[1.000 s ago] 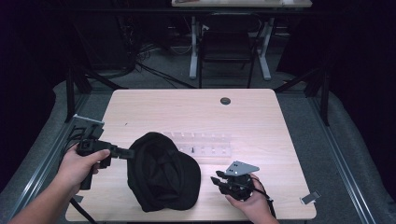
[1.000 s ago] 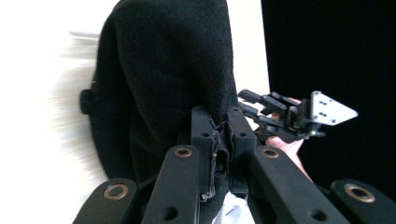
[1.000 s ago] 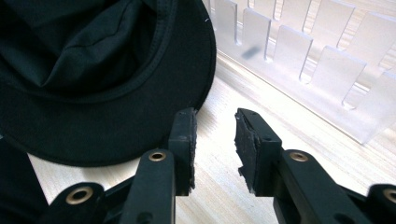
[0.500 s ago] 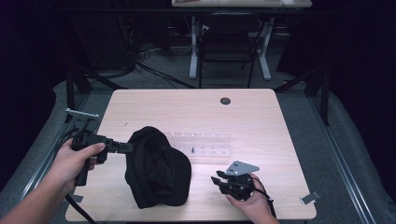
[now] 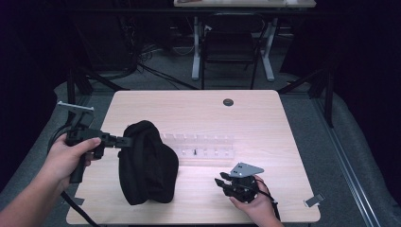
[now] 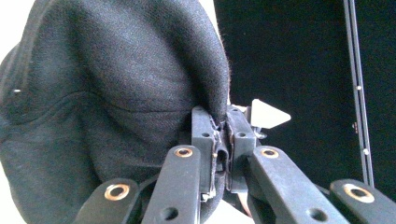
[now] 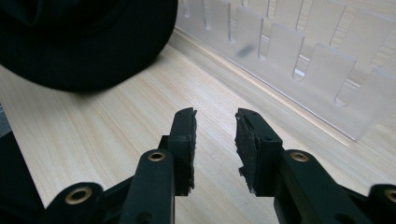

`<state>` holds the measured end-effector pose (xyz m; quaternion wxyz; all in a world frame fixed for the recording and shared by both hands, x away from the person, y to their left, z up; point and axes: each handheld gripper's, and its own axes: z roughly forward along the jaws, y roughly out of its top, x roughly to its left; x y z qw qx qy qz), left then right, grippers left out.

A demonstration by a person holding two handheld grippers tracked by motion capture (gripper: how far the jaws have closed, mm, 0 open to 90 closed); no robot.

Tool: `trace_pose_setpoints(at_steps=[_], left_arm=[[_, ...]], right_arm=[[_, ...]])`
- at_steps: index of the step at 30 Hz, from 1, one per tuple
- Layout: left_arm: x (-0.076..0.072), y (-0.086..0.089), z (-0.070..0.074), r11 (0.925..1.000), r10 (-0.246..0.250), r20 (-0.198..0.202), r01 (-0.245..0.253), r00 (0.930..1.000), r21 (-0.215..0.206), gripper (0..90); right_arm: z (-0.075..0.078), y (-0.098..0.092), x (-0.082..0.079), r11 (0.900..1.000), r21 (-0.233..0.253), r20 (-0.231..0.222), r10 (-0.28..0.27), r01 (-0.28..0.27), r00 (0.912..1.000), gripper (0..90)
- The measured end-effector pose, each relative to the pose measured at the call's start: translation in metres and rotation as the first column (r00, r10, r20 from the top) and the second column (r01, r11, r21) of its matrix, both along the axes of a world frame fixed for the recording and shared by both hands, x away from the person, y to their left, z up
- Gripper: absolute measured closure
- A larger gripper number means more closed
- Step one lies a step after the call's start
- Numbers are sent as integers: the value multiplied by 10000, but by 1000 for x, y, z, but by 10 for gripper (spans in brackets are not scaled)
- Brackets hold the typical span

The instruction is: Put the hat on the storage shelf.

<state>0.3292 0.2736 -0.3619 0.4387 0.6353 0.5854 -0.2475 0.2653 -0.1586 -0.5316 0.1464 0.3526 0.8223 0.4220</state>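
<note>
Dragging leftward, the left gripper (image 5: 126, 140) has lifted the black cloth (image 5: 147, 163).

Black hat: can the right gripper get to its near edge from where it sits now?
Probably yes. The right gripper rests open on the table, and bare wood lies between it and the black hat. The left gripper pinches the hat's far side.

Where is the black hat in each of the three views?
High view: black hat left of centre on the table.
Left gripper view: upper left, its edge pinched between the fingers.
Right gripper view: top left corner.
Shared landmark: the clear rack, beside the hat.
</note>
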Motion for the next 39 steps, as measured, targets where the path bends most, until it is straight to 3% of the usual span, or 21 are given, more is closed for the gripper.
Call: trace_pose_setpoints(at_steps=[8, 14, 39], left_arm=[[2, 5, 16, 9996, 262, 295, -261, 9992, -58, 851], [4, 7, 28, 9984, 395, 571, -371, 9976, -418, 850], [30, -17, 53, 9976, 529, 1016, -480, 9934, -501, 850]], right_arm=[[-1, -1, 1, 10000, -16, -56, -10, 10, 10000, 656], [-1, -1, 1, 9999, -112, -113, -7, 6, 9999, 639], [-5, -2, 3, 9999, 52, -104, -99, 100, 9999, 630]])
